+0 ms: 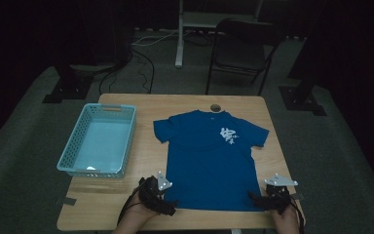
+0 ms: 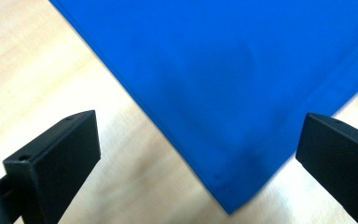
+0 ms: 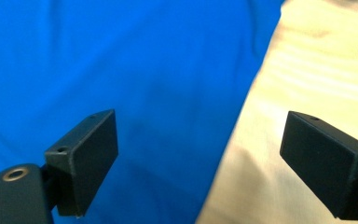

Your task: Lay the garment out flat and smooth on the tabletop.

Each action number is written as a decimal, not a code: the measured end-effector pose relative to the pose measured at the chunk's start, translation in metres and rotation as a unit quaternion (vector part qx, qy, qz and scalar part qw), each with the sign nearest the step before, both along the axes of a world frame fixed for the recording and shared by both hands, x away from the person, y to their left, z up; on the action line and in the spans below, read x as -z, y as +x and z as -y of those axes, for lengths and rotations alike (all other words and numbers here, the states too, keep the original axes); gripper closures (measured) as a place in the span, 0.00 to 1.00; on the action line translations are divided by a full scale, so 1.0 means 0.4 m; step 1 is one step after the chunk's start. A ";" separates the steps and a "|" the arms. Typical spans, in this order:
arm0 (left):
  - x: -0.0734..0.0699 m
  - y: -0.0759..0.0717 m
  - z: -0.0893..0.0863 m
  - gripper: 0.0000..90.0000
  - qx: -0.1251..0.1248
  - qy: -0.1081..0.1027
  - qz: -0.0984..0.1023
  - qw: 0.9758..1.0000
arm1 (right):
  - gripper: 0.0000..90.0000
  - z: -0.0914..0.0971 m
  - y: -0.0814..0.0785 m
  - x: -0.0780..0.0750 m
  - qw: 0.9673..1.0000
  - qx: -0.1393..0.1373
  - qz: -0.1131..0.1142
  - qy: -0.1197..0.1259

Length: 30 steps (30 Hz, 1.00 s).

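Note:
A blue T-shirt (image 1: 209, 158) with a white print on the chest lies flat on the wooden table (image 1: 146, 161), collar away from me. My left gripper (image 1: 169, 204) stands open at the shirt's near left corner; in the left gripper view that corner (image 2: 228, 200) lies between the wide-apart jaws. My right gripper (image 1: 257, 200) stands open at the near right corner. In the right gripper view the shirt's side edge (image 3: 233, 135) runs between the two jaws, cloth under the left one and bare wood under the right one.
A light blue plastic basket (image 1: 99, 139) sits on the table's left part. A small round hole (image 1: 215, 107) is in the tabletop beyond the collar. Behind the table stand a dark folding chair (image 1: 241, 48) and a white post (image 1: 179, 34), with cables on the floor.

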State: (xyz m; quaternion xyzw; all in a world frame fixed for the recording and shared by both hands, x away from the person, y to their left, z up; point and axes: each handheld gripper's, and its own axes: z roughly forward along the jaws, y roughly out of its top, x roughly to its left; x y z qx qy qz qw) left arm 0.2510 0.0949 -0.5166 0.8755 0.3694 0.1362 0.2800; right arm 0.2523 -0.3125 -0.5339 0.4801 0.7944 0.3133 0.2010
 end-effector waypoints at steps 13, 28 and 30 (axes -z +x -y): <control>0.044 -0.030 -0.021 0.00 0.006 0.025 -0.028 0.999 | 0.12 0.007 -0.090 0.032 0.999 -0.006 0.036 -0.024; 0.040 -0.106 -0.061 0.00 0.034 -0.055 0.006 0.998 | 0.12 0.044 -0.120 0.071 0.996 0.006 0.069 0.051; 0.034 -0.117 -0.074 0.00 0.032 -0.076 0.044 0.996 | 0.12 0.046 -0.121 0.073 0.996 0.004 0.071 0.052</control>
